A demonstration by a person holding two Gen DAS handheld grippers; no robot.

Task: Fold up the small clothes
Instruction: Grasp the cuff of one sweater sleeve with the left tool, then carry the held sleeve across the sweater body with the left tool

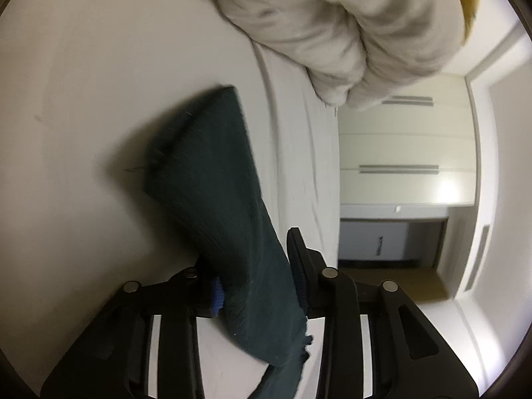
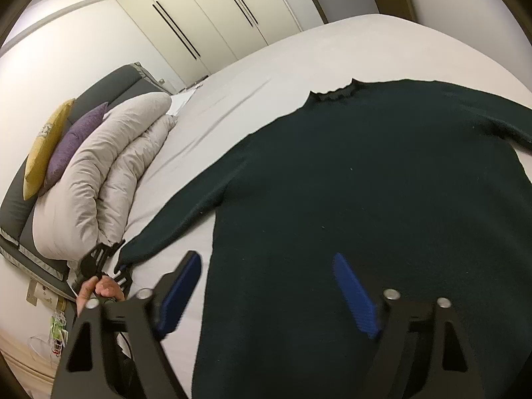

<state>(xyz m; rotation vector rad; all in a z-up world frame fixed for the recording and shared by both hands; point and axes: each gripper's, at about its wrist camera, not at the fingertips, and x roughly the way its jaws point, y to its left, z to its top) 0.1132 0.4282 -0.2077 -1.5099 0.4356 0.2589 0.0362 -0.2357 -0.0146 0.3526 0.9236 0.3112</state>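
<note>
A dark green long-sleeved sweater (image 2: 365, 183) lies flat on the white bed (image 2: 299, 56), collar at the far side. Its left sleeve (image 2: 186, 212) stretches out toward the bed's left edge. My left gripper (image 1: 256, 266) is shut on that sleeve (image 1: 212, 173) near the cuff; it also shows small in the right wrist view (image 2: 109, 262). My right gripper (image 2: 266, 266) is open and empty, hovering over the sweater's lower hem, one finger over the sheet and one over the fabric.
A folded beige duvet (image 2: 109, 166) lies at the head of the bed, with a purple cushion (image 2: 74, 136) and a yellow cushion (image 2: 43, 149) against the grey headboard (image 2: 109, 86). White wardrobes (image 2: 206, 10) stand beyond the bed.
</note>
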